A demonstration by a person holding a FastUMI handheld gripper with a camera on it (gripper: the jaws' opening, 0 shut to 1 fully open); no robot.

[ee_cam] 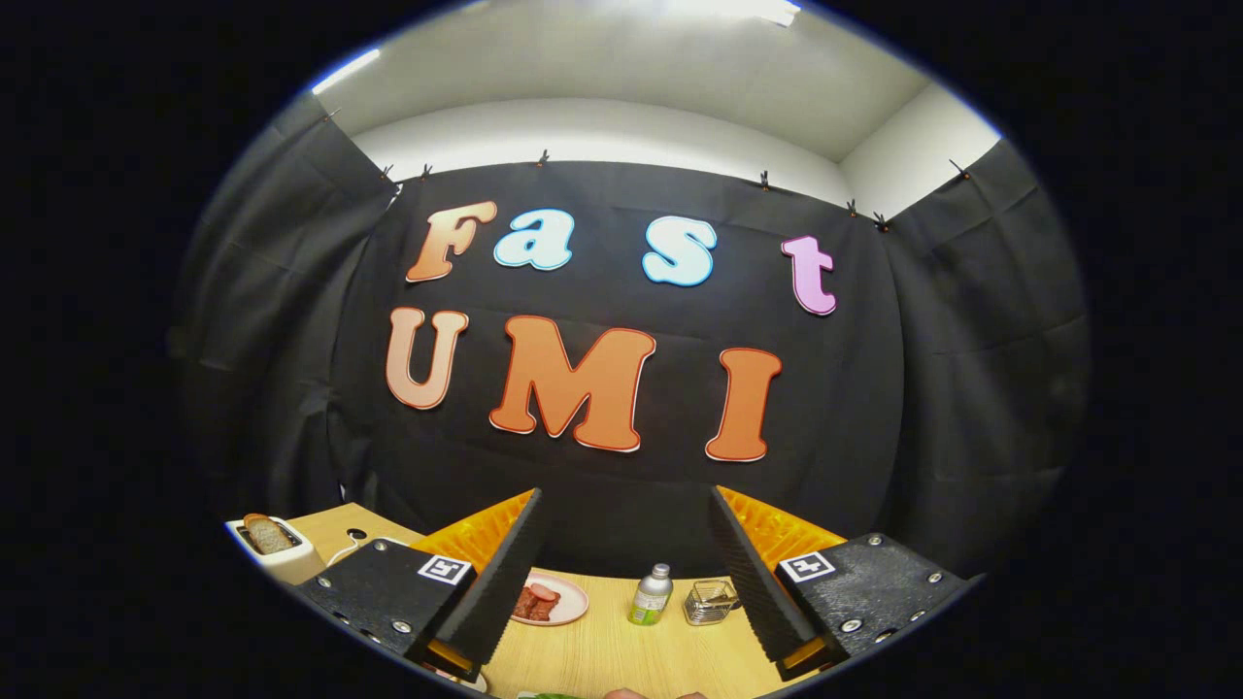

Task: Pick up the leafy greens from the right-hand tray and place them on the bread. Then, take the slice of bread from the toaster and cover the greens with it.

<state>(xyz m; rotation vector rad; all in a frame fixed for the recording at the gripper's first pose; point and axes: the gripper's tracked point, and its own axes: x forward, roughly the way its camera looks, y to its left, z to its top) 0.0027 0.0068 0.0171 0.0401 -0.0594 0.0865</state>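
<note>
- The gripper (pixel 624 573) is pointing level over a wooden table (pixel 621 650), high above it, probably readying to begin.
- A toaster (pixel 277 550) is sitting far left with the slice of bread (pixel 264 533) standing up out of its slot, ready to lift.
- A sliver of leafy greens (pixel 554 695) is peeking in just beneath the fingers.
- Beyond them are sitting a plate (pixel 571 607) of meat, a small bottle (pixel 652 594) and a glass dish (pixel 709 601).
- The fingers are spreading wide, holding and touching nothing.

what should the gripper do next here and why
Probably tip down toward the table. The gripper is open with nothing between its fingers and faces the booth wall. A bit of green shows just below the fingers, likely the greens, so they are under it rather than ahead. The bread in the toaster comes later.
</note>
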